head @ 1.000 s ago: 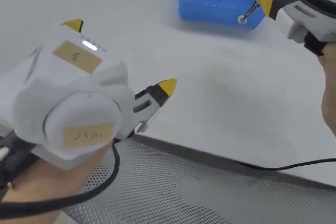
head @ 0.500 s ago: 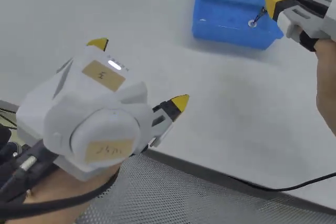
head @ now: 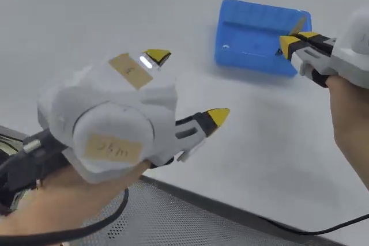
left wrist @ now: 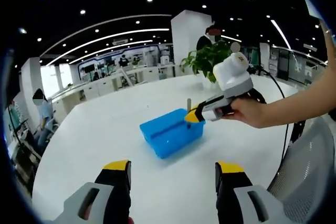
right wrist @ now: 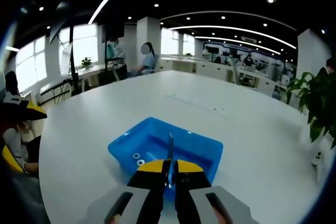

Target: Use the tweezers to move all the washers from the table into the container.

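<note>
The blue container [head: 253, 33] sits on the white table [head: 115, 21]; in the right gripper view a few washers [right wrist: 138, 159] lie inside the blue container [right wrist: 152, 142]. My right gripper [head: 290, 44] hovers at the container's right edge, shut on the tweezers [right wrist: 169, 148], whose tips point down into it. I cannot tell whether the tips hold a washer. My left gripper [head: 187, 86] is open and holds nothing, near the table's front edge, well short of the container. From the left gripper [left wrist: 173, 170] I see the right gripper [left wrist: 202, 114] over the container [left wrist: 170, 132].
A perforated metal surface [head: 190, 217] lies below the table's near edge, crossed by a black cable [head: 323, 229]. Bare white tabletop stretches between the left gripper and the container. Far off stand desks, people and a green plant [left wrist: 210, 59].
The right gripper has gone from the container's front edge to over its inside. The washer seen at the tweezers' tip before can no longer be made out. The left gripper stays open.
</note>
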`<state>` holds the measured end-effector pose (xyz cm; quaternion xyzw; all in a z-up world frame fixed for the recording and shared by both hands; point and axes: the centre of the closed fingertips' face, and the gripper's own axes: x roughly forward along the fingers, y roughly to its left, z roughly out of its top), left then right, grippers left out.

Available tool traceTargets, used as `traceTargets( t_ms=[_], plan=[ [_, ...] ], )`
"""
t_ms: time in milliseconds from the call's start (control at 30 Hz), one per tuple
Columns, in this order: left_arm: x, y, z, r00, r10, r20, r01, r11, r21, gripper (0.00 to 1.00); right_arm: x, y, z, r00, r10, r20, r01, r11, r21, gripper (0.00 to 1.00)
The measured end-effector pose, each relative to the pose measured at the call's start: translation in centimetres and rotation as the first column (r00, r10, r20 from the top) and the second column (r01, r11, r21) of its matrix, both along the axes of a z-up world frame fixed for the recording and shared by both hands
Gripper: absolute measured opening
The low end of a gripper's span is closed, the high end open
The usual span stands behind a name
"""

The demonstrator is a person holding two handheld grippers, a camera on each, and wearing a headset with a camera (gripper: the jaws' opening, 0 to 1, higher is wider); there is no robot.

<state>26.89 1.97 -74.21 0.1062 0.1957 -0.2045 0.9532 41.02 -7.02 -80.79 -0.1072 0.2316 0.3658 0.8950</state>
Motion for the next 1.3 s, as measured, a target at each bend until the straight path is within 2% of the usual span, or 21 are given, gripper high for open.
traceTargets(
  t_ms=[133,167,200,233,300,367,433,500,567,600,700,767,867,900,967,1033,1167,1200,1233,1267,1300],
  plan=[
    [2.4,-1.4,2.8,0.996,-0.08,0.031,0.082,0.993,-0.084,0.54,-0.4,-0.2,0.7,1.0,-0.003,0.004,0.003,1.0,-0.002,0.03],
    [2.8,-1.7,3.3,0.993,-0.11,0.033,0.113,0.99,-0.086,0.48,-0.5,-0.2,1.3,1.0,0.001,0.024,-0.001,1.0,-0.001,0.03],
    [3.7,-2.1,4.4,0.987,-0.148,0.062,0.153,0.986,-0.072,0.44,-0.7,-0.1,2.1,0.999,0.01,0.039,-0.01,1.0,0.007,0.03],
    [4.1,-2.5,5.0,0.981,-0.18,0.071,0.184,0.981,-0.063,0.41,-0.9,0.1,3.5,0.996,0.029,0.083,-0.029,1.0,0.007,0.03],
    [4.8,-4.1,6.6,0.952,-0.288,0.106,0.295,0.954,-0.054,0.36,-1.8,0.4,4.8,0.988,0.088,0.13,-0.085,0.996,-0.035,0.03],
    [5.6,-4.9,7.6,0.944,-0.308,0.119,0.318,0.945,-0.073,0.34,-2.8,0.8,6.0,0.978,0.132,0.162,-0.122,0.99,-0.068,0.02],
    [5.7,-5.6,7.9,0.926,-0.357,0.121,0.365,0.93,-0.048,0.27,-4.0,1.4,7.0,0.968,0.178,0.176,-0.165,0.983,-0.083,0.02],
    [5.6,-6.4,7.8,0.9,-0.417,0.124,0.421,0.907,-0.009,0.19,-5.3,1.7,7.3,0.952,0.23,0.2,-0.205,0.969,-0.14,0.02],
    [5.0,-7.2,7.0,0.874,-0.477,0.089,0.476,0.879,0.03,0.13,-6.8,1.9,7.0,0.937,0.291,0.193,-0.255,0.948,-0.189,0.02],
    [4.3,-7.7,6.3,0.851,-0.522,0.058,0.519,0.853,0.053,0.12,-7.7,1.9,6.7,0.929,0.32,0.187,-0.279,0.936,-0.216,0.03],
    [3.2,-8.5,4.4,0.819,-0.574,0.002,0.571,0.815,0.1,0.13,-9.3,1.6,5.7,0.914,0.368,0.171,-0.317,0.911,-0.263,0.03],
    [2.2,-8.7,3.5,0.801,-0.599,-0.007,0.594,0.793,0.134,0.11,-10.7,1.3,4.5,0.901,0.412,0.132,-0.361,0.884,-0.297,0.03],
    [0.3,-9.4,1.3,0.757,-0.65,-0.06,0.652,0.747,0.132,0.05,-12.6,1.0,3.0,0.879,0.469,0.085,-0.419,0.846,-0.33,0.03],
    [-0.6,-9.6,0.2,0.735,-0.673,-0.088,0.678,0.722,0.14,0.06,-13.3,0.9,2.1,0.87,0.491,0.052,-0.448,0.83,-0.334,0.03],
    [-1.7,-9.7,-1.3,0.708,-0.693,-0.135,0.706,0.696,0.127,0.05,-14.1,0.7,0.9,0.861,0.508,0.013,-0.473,0.81,-0.346,0.03],
    [-2.1,-9.9,-2.2,0.707,-0.694,-0.139,0.707,0.696,0.122,0.0,-14.9,0.7,0.0,0.85,0.526,-0.014,-0.495,0.791,-0.359,0.03],
    [-3.2,-9.9,-4.3,0.681,-0.707,-0.191,0.731,0.672,0.12,0.0,-16.1,0.6,-1.8,0.83,0.554,-0.062,-0.529,0.75,-0.397,0.03],
    [-3.3,-9.8,-4.7,0.681,-0.704,-0.203,0.731,0.671,0.124,0.0,-16.3,0.6,-2.3,0.827,0.558,-0.074,-0.534,0.737,-0.415,0.03],
    [-3.4,-9.7,-5.2,0.68,-0.7,-0.218,0.731,0.669,0.132,0.0,-16.5,0.8,-2.3,0.826,0.56,-0.067,-0.534,0.736,-0.416,0.03],
    [-3.2,-9.5,-5.7,0.693,-0.687,-0.219,0.72,0.677,0.152,0.0,-16.5,0.9,-2.2,0.827,0.558,-0.07,-0.528,0.729,-0.436,0.03],
    [-3.3,-9.4,-5.9,0.697,-0.683,-0.219,0.716,0.678,0.162,0.0,-16.4,1.0,-2.2,0.824,0.563,-0.073,-0.526,0.71,-0.468,0.03]
  ],
)
